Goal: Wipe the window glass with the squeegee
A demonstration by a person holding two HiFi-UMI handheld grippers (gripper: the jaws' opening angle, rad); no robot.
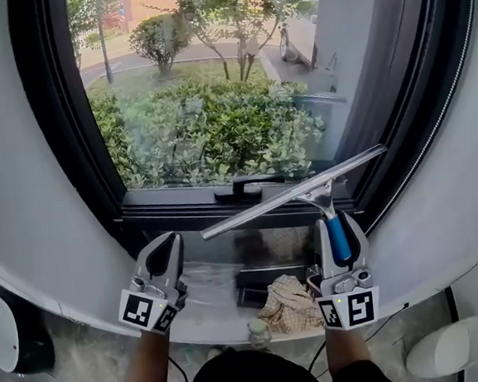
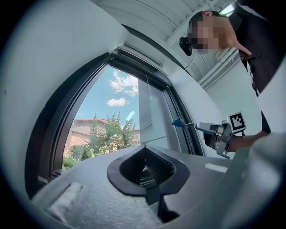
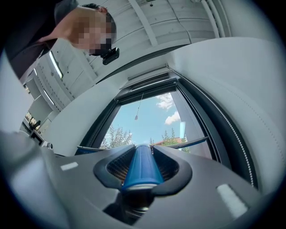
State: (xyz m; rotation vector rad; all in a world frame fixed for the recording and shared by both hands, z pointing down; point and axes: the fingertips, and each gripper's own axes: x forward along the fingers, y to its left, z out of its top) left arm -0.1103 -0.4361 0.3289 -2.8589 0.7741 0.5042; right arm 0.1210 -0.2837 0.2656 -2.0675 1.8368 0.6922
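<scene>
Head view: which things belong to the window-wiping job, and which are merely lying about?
For the job: squeegee, window glass, right gripper holding the squeegee.
Lying about: crumpled cloth, clear plastic wrapping.

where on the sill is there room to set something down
Bare sill runs just under the window frame, between the left tongs and right tongs. Nearer the front is crowded: clear plastic, a dark box, the crumpled cloth.
</scene>
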